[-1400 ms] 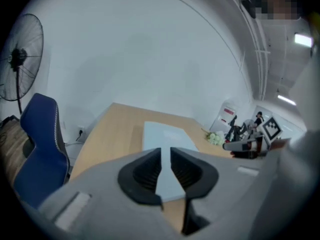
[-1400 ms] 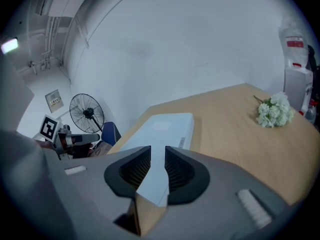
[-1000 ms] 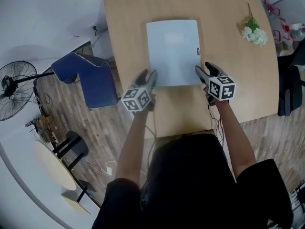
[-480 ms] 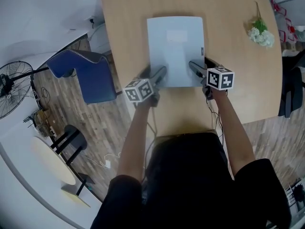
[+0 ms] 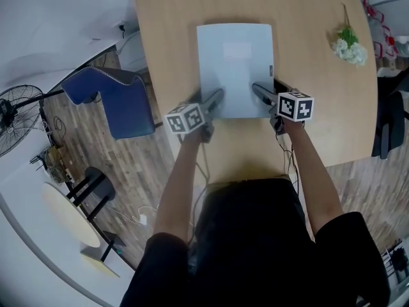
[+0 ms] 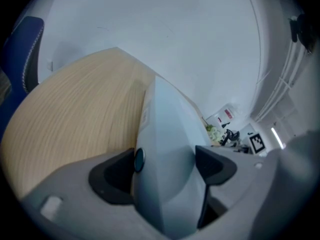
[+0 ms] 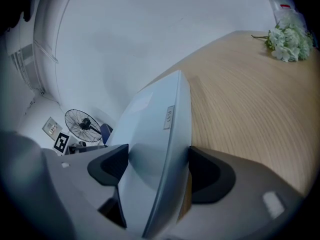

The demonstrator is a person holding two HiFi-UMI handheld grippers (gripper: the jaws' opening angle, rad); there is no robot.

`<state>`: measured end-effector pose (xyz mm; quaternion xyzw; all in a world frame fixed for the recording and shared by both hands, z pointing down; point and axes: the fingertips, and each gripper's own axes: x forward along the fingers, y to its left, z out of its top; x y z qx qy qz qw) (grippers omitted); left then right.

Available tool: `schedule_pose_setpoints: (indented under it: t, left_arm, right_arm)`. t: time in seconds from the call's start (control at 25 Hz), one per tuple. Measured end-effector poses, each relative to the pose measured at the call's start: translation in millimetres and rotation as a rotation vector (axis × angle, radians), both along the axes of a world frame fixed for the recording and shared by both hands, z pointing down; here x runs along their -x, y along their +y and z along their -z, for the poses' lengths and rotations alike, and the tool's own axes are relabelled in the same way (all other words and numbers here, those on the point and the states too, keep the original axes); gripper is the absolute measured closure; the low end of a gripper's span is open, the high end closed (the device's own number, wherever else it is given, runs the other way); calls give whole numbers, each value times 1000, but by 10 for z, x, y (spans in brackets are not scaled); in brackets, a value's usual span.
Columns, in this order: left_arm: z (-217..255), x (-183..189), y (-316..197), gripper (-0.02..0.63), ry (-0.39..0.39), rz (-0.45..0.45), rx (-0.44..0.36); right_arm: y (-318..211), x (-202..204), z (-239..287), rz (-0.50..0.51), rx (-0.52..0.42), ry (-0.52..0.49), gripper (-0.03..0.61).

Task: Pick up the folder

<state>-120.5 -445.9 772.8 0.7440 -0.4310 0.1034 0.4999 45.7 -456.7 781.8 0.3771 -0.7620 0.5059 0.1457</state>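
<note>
folder's near corners sit inside both open grippers

the folder [image 5: 234, 69] lies flat on the table [image 5: 319, 126], its long axis running from six to twelve o'clock in the head view. the left gripper [image 5: 216, 97] sits at the folder's seven o'clock corner and the right gripper [image 5: 257, 89] at its five o'clock corner. from both, the folder stretches away toward twelve, and neither hand is nearer than the other. both pairs of jaws have just been opening and now stand spread wide. they look rolled on edge, one jaw on the table side and the other over the cover. each gripper view shows the folder's near edge between the jaws, not pinched as far as we judge. we reckon the coming move is to close on those two corners and raise them together, keeping the folder level.
</note>
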Motion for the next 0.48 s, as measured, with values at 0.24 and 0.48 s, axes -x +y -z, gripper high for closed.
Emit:
schedule_pose_setpoints:
  t: [0.24, 0.48]
  left_arm:
    - [231, 12, 16, 239, -53, 56, -100]
    - [692, -32, 182, 242, -80, 78, -225]
  right_arm:
    - [9, -19, 140, -32, -38, -38, 209]
    - [91, -52, 576, 19, -172, -35, 212]
